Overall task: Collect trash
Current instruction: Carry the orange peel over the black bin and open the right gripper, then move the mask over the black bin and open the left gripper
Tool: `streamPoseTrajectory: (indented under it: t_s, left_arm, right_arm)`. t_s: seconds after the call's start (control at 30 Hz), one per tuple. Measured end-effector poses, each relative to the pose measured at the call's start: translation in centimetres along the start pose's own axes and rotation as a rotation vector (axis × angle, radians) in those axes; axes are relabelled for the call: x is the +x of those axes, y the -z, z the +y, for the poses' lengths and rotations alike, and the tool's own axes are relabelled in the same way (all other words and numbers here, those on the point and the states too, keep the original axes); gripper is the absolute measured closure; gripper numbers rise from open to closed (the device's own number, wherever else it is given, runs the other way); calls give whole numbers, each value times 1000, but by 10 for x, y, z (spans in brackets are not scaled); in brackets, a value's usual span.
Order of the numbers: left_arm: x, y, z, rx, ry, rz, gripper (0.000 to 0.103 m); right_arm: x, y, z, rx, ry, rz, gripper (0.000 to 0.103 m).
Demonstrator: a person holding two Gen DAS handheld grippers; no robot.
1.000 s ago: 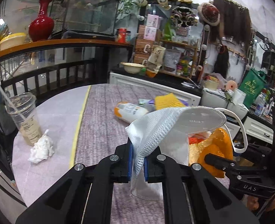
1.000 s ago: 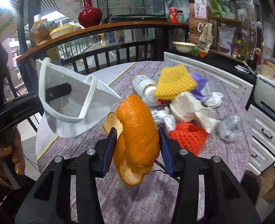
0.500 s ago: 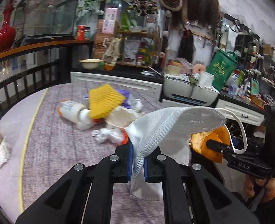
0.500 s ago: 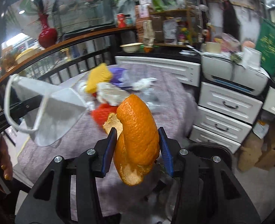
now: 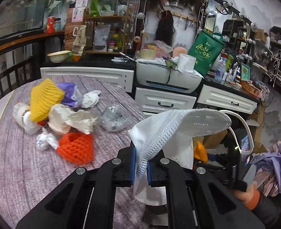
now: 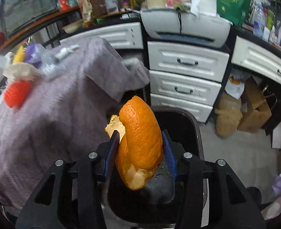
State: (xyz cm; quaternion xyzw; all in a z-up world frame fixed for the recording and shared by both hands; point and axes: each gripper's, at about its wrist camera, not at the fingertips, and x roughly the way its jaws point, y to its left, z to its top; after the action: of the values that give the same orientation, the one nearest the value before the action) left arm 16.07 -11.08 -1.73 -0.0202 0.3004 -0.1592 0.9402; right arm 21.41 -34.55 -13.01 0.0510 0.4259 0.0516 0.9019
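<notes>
Your right tongs (image 6: 140, 152) are pinching the orange peel (image 6: 140, 143) between the blue pads, and that grip looks the same as a second ago. What has changed is what lies under it: a second ago the peel hung over the cluttered tabletop, and now it hangs above the open mouth of the dark bin (image 6: 188, 122) on the floor beside the white drawers (image 6: 186, 76). You have swung away from the tabletop and tipped downward, so the peel looks nearly lined up for dropping.

Your left tongs (image 5: 140, 168) are pressed together on a fold of the white face mask (image 5: 170, 131), whose ear loop (image 5: 245, 131) dangles to the right. This view has turned too: the plastic cup at the far left is gone from sight, and the tabletop (image 5: 26, 162) edge and drawers now fill the middle. The mask trails the peel toward the same bin, which this view does not show.

Left on the tabletop are the yellow foam net (image 5: 44, 99), the orange-red foam net (image 5: 76, 147), crumpled paper (image 5: 71, 120), a white bottle (image 5: 26, 120) and clear plastic wrap (image 5: 114, 119), so several more trips remain after these two drops.
</notes>
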Motion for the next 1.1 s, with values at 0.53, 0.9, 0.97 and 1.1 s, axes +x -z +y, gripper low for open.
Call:
streamPoseTrajectory:
  t_s: [0.53, 0.9, 0.97, 1.1]
  left_arm:
    - [47, 3, -38, 33, 39, 92, 93]
    - [77, 13, -78, 78, 102, 168, 93]
    - [85, 17, -88, 88, 117, 191, 93]
    - [102, 27, -103, 105, 139, 244, 93]
  right_arm:
    - [62, 45, -27, 67, 65, 125, 47]
    - [18, 50, -43, 130, 135, 15, 22]
    - [2, 54, -49, 137, 165, -16, 19]
    - [-22, 62, -67, 160, 229, -49, 18]
